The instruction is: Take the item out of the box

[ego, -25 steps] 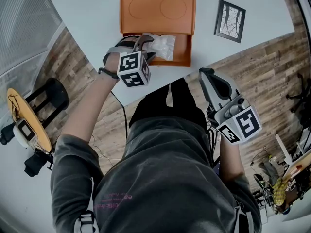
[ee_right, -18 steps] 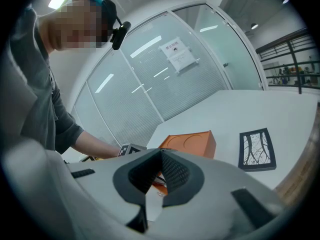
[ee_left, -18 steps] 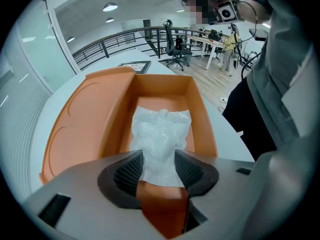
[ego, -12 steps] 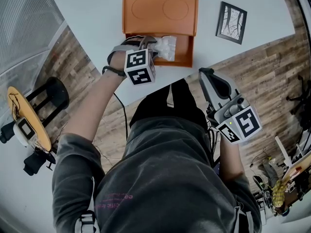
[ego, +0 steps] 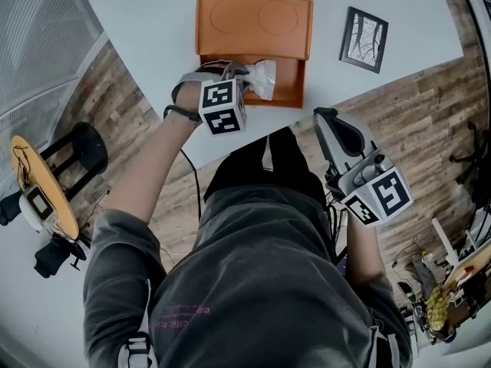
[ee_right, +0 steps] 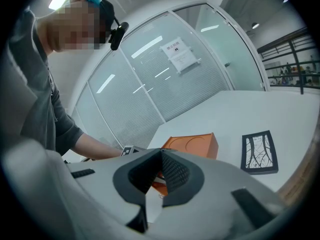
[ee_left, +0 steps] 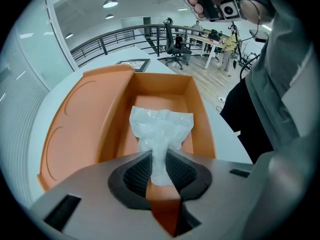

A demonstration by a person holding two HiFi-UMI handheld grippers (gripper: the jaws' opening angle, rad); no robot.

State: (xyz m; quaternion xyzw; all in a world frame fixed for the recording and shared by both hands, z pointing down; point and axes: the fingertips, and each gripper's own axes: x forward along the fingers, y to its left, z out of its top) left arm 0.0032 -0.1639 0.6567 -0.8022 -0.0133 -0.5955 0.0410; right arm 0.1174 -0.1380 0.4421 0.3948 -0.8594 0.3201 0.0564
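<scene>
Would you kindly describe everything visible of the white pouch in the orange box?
The pouch is a crinkled, translucent white plastic bag that looks slightly puffy. It lies on the floor of the open orange box. The jaws of the left gripper, which have just been closing, pinch its near end between the pads, bunching it narrow there.

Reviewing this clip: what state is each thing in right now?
Box: open, lid folded back.
Plastic bag: inside box, near end pinched.
Left gripper: jaws just been closing, now gripping the bag.
Right gripper: shut, empty.
Picture frame: flat on table.
</scene>
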